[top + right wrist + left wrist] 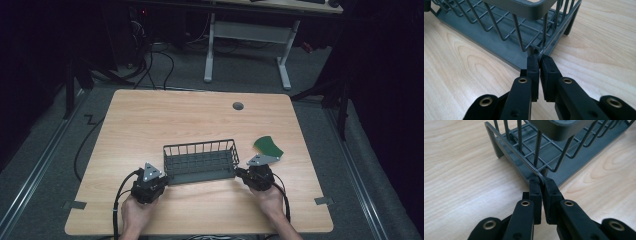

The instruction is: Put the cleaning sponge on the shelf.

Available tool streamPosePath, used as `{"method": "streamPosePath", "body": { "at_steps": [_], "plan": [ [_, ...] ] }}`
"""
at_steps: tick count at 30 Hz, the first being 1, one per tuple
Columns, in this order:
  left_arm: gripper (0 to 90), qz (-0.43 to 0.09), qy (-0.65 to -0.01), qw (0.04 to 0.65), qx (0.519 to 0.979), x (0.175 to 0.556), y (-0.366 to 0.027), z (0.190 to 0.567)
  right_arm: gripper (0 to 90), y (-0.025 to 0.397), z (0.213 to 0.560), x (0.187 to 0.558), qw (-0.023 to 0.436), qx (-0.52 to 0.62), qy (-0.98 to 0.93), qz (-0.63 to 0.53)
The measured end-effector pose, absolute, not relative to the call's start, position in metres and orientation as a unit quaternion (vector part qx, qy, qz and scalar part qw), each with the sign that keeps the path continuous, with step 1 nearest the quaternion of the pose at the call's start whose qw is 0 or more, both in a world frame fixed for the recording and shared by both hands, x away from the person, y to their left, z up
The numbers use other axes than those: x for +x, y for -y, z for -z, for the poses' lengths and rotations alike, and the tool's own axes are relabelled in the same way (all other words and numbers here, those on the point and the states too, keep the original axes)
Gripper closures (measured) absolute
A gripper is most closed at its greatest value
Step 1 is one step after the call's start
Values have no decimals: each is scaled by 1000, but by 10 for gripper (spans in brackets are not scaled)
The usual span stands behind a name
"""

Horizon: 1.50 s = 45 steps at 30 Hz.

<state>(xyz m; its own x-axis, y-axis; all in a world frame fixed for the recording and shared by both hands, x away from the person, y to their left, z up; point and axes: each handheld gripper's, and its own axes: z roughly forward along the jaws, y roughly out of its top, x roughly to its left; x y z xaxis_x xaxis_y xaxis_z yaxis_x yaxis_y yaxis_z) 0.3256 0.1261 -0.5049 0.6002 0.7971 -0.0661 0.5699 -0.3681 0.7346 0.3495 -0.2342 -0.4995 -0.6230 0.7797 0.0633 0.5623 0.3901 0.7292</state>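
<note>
Your left gripper [541,182] has its jaws pinched together on the lower wire at the near left corner of the wire basket [554,152], the thin rod caught between the two black pads. In the high view that left gripper [161,181] sits just at the basket's [200,161] near left corner, with your left hand [134,212] behind it at the table's near edge.

Your right gripper [539,60] is clamped the same way on the bottom wire at the basket's [506,27] near right corner. From above, the right gripper [240,173] meets that corner, and your right hand [270,197] trails behind it.

The dark grey basket stands upright on the wooden table [150,120], a little nearer you than the middle, its long side facing you. A green piece [268,146] lies flat on the table just beyond your right gripper, apart from the basket. A small grey round cap [238,106] sits in the tabletop near the far edge.
</note>
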Motion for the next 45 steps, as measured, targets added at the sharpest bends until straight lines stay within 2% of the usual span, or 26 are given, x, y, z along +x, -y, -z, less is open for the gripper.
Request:
{"method": "streamPosePath", "body": {
  "at_steps": [12,16,19,22,24,30,45],
  "plan": [
    [843,-140,-416,382,813,316,-123,506,835,243,504,339,143,415,-812,-386],
    [686,-137,-419,386,810,316,-125,508,697,243,508,340,143,420,-810,-383],
    [536,-139,-427,387,805,316,-130,511,569,247,509,338,149,428,-805,-384],
    [425,-137,-433,393,799,316,-137,513,484,252,511,337,148,434,-800,-387],
    [389,-133,-436,396,797,316,-142,515,450,255,512,335,150,438,-798,-386],
    [363,-139,-448,390,793,318,-155,520,412,267,511,329,163,447,-787,-394],
    [360,-212,-500,332,771,352,-180,531,392,305,506,331,235,492,-742,-390]
  ]
}}
